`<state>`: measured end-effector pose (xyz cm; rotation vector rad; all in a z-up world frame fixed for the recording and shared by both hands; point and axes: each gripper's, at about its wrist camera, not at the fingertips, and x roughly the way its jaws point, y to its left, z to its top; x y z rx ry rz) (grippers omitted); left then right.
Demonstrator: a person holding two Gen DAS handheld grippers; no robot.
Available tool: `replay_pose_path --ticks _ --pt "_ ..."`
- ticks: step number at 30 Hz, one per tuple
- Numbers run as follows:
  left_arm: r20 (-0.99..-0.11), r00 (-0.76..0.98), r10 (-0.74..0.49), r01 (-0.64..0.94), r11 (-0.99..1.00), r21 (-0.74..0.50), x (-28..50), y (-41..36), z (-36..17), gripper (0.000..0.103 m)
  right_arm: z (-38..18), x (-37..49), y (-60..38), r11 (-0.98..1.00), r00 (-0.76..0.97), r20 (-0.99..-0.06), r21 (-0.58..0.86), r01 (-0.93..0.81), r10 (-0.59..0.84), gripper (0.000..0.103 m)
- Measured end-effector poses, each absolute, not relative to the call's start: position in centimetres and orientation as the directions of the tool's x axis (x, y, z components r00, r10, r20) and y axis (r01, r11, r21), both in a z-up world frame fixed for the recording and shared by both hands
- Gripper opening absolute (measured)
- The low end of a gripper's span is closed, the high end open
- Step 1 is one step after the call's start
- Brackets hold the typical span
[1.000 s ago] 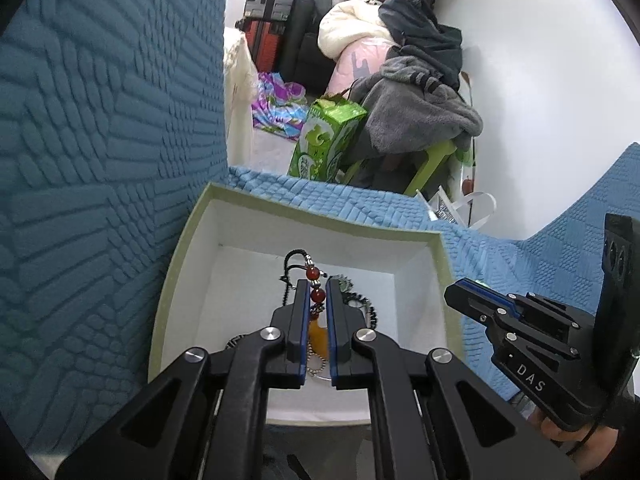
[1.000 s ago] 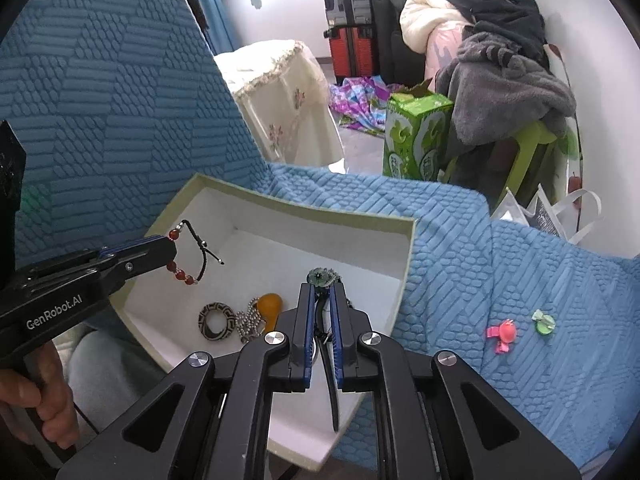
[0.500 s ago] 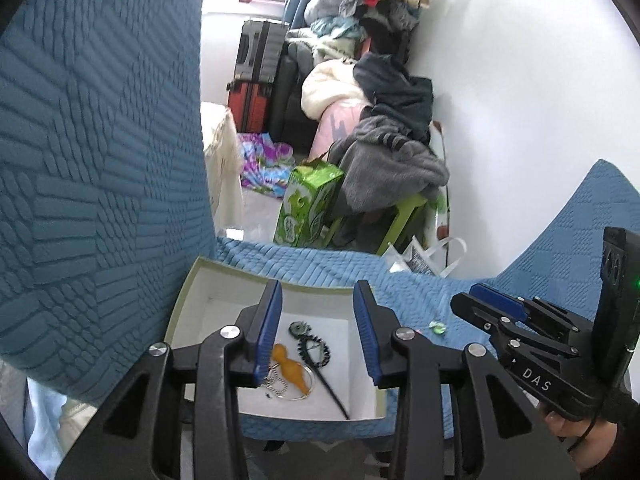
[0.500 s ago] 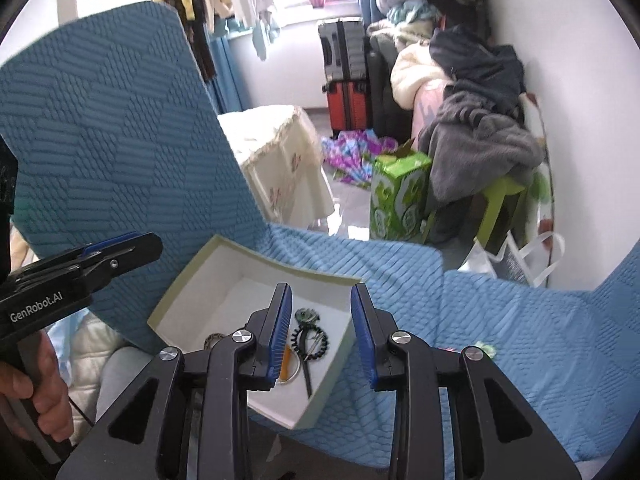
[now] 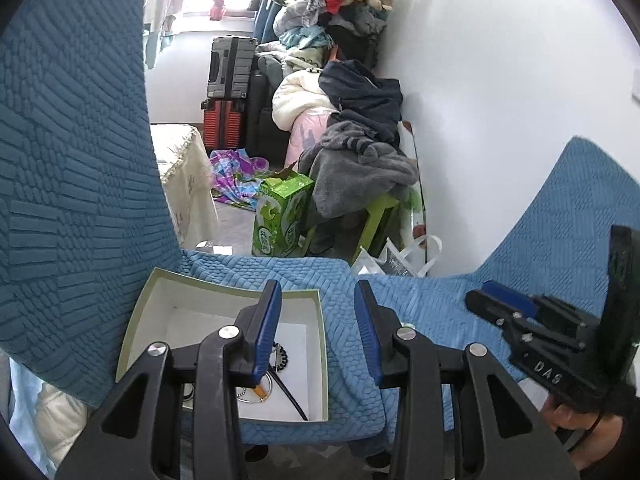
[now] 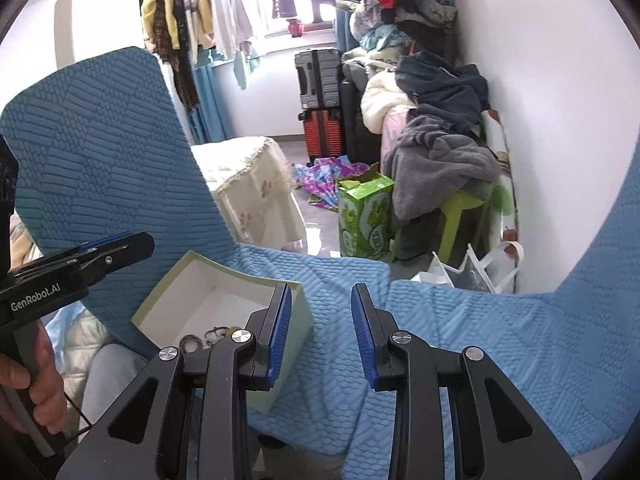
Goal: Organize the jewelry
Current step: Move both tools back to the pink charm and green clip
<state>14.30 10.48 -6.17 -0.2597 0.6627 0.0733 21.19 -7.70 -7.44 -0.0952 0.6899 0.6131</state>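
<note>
A white box with a pale green rim [image 5: 224, 285] sits on the blue sofa seat. Inside lie a black beaded piece [image 5: 282, 356], an orange pendant [image 5: 260, 390] on a silver ring and a black cord [image 5: 294, 398]. My left gripper [image 5: 318, 287] hangs open above the box's right edge, with nothing between its fingers. In the right wrist view the box [image 6: 298, 322] is at lower left, with two patterned bracelets [image 6: 192, 343] showing inside. My right gripper [image 6: 321, 289] is open and empty above the seat, just right of the box.
The sofa's blue backrest [image 5: 72, 184] rises at left and the seat edge drops off ahead. Beyond stand a green carton [image 5: 280, 216], a green stool under grey clothes [image 5: 360, 168], suitcases [image 5: 230, 88], a cream-covered table [image 6: 248, 192] and a white bag [image 6: 476, 268].
Both grippers went from shut on jewelry in the box to open and empty. Both have since risen and drawn back, so the box looks smaller and lower.
</note>
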Motion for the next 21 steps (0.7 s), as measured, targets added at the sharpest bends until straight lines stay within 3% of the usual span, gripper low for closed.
replay_pose_path --ticks 13,21 --pt "-0.648 0.759 -0.055 -0.091 0.978 -0.189 15.6 4.2 -9.6 0.039 -10.7 21.0 -13.5 0.844 0.616 -0.629 0.128 -0.52 0.475 0.029" --pt "-0.653 0.749 -0.112 -0.067 0.968 -0.243 15.8 1.5 -12.9 0.039 -14.5 20.8 -16.7 0.861 0.615 -0.643 0.145 -0.487 0.456 0.029"
